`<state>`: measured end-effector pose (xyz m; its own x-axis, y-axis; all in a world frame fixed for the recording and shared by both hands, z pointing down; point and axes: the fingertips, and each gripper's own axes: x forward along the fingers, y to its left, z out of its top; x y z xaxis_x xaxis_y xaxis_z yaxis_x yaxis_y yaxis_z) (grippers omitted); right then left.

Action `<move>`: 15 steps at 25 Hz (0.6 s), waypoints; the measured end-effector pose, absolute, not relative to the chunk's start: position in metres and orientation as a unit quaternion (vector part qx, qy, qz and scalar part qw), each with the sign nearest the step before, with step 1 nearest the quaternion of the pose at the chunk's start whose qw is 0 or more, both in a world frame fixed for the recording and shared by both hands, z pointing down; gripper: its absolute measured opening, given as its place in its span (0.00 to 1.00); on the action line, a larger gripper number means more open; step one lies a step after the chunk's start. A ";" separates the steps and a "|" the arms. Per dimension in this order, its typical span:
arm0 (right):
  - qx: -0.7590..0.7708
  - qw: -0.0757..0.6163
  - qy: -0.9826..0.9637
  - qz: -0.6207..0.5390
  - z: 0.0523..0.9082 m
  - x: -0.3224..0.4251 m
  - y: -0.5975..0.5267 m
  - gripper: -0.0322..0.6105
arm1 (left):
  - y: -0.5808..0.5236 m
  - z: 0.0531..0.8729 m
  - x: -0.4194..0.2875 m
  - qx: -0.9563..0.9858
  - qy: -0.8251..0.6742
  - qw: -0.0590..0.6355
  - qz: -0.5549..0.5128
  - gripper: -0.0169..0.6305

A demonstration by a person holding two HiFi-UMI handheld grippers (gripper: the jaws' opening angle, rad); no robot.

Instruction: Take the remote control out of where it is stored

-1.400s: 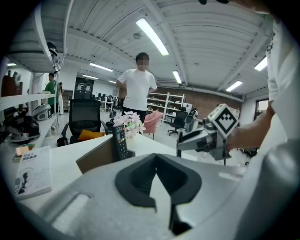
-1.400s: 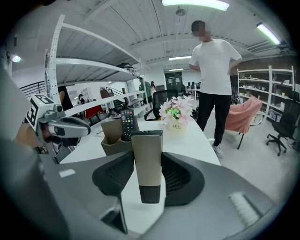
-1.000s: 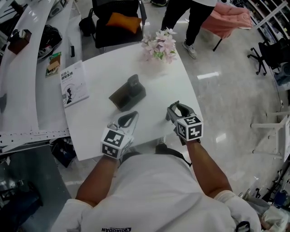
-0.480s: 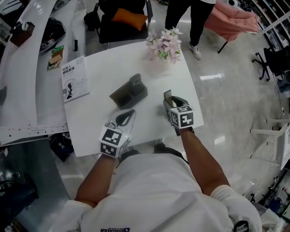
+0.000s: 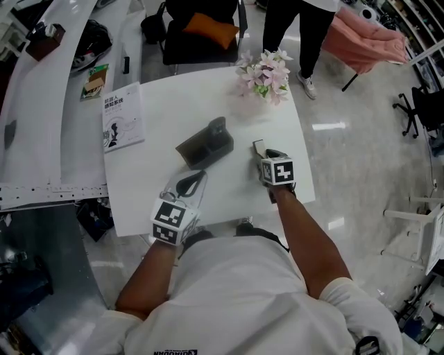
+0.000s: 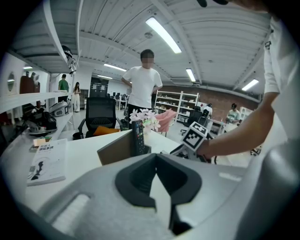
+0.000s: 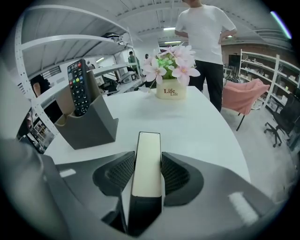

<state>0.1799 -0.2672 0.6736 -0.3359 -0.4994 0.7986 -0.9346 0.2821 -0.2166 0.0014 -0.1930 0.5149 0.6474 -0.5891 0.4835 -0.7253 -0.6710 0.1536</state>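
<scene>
A black remote control (image 5: 218, 127) (image 7: 78, 86) (image 6: 137, 137) stands upright in a grey holder (image 5: 201, 147) (image 7: 89, 126) (image 6: 115, 149) in the middle of the white table (image 5: 173, 97). My right gripper (image 5: 261, 150) (image 7: 147, 174) hangs low over the table just right of the holder. It is shut on a slim flat bar (image 7: 146, 150) (image 5: 258, 146) with a cream face and black edges. My left gripper (image 5: 200, 176) (image 6: 156, 158) sits at the near table edge, in front of the holder, its jaws closed together with nothing in them.
A pot of pink flowers (image 5: 263, 73) (image 7: 171, 70) stands at the table's far right corner. A booklet (image 5: 123, 125) (image 6: 47, 161) lies at the far left. Behind the table are a black chair (image 5: 201, 35) and a standing person (image 5: 298, 21).
My right gripper has come down and forward over the table with the bar still in it, ending closer to the holder. The left gripper has barely shifted.
</scene>
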 end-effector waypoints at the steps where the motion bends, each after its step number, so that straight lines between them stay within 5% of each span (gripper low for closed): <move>1: 0.485 0.312 -0.738 0.350 0.675 0.180 -0.268 0.33 | -0.193 0.515 -0.001 0.890 -0.371 0.170 0.201 0.03; 15: 0.490 0.326 -0.740 0.325 0.677 0.181 -0.273 0.34 | -0.190 0.510 -0.012 0.889 -0.375 0.167 0.200 0.03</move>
<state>0.1812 -0.2729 0.6775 -0.3079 -0.5135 0.8009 -0.9371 0.3089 -0.1622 -0.0122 -0.1899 0.5104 0.6383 -0.6008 0.4813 -0.7347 -0.6621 0.1478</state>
